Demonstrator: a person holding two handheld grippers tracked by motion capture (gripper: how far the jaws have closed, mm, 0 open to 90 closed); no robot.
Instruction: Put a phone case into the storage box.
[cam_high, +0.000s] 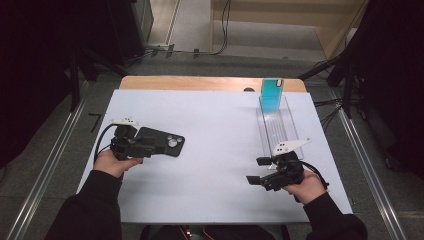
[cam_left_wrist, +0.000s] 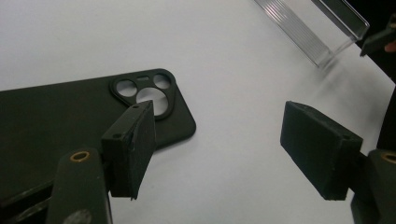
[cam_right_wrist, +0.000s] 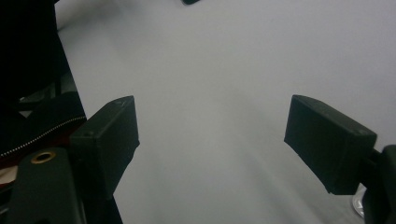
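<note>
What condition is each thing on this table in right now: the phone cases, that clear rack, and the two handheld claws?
Black case: lying flat on the table, camera cutout toward the middle, not gripped.
Teal case: standing upright in the far end of the rack.
Rack: clear, lying lengthwise, otherwise empty.
Left gripper: fingers open, one over the black case's edge.
Right gripper: fingers open, nothing between them.

A clear plastic rack (cam_high: 280, 125) sits along the right side of the white tabletop (cam_high: 220, 150), running toward the far edge. A teal phone case (cam_high: 272, 94) stands upright in its far end, right near the far right corner.
</note>
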